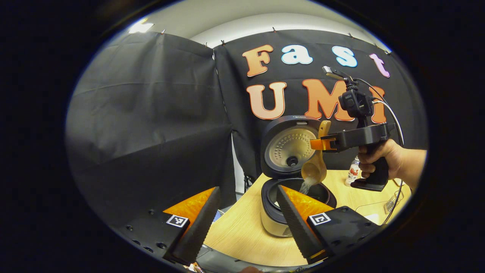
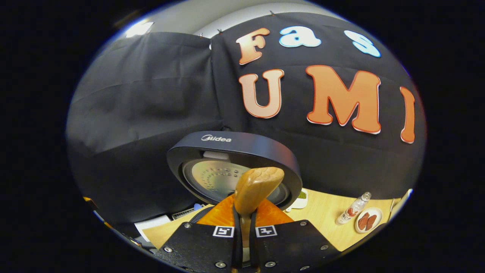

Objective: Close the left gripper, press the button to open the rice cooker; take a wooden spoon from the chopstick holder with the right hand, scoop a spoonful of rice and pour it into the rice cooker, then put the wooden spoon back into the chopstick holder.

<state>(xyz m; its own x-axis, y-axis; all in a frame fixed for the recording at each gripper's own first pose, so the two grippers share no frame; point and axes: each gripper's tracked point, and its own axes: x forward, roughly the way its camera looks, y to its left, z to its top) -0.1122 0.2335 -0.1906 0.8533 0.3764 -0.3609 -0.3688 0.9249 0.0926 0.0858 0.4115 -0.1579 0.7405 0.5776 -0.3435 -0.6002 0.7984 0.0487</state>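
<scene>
Left gripper view, bottom of frame: we note the left gripper [image 1: 246,223] with its jaws spread wide, nothing between them. Just beyond, lower centre, the round rice cooker [image 1: 274,222] with cream body and dark rim stands on the pale wooden table [image 1: 235,235], its dark lid [image 1: 290,146] upright behind it, the perforated metal inner plate facing us.

Above the open pot, centre right, the light-brown wooden spoon [image 1: 315,168] hangs bowl-down, handle up. A thin stream of white rice [image 1: 305,186] falls from its bowl into the cooker. The right gripper [image 1: 320,144] pinches the spoon's handle from the right; a hand [image 1: 379,157] holds its pistol grip at the right of frame. Near that hand a small clear bottle [image 1: 354,170] stands on the table.

Right gripper view, bottom centre: jaws pressed on the spoon handle [image 2: 253,189], whose rounded end rises before the open lid [image 2: 235,146]. Lower right, farther off: the bottle [image 2: 354,208] and a small white plate [image 2: 368,220] of reddish-brown pieces.
</scene>
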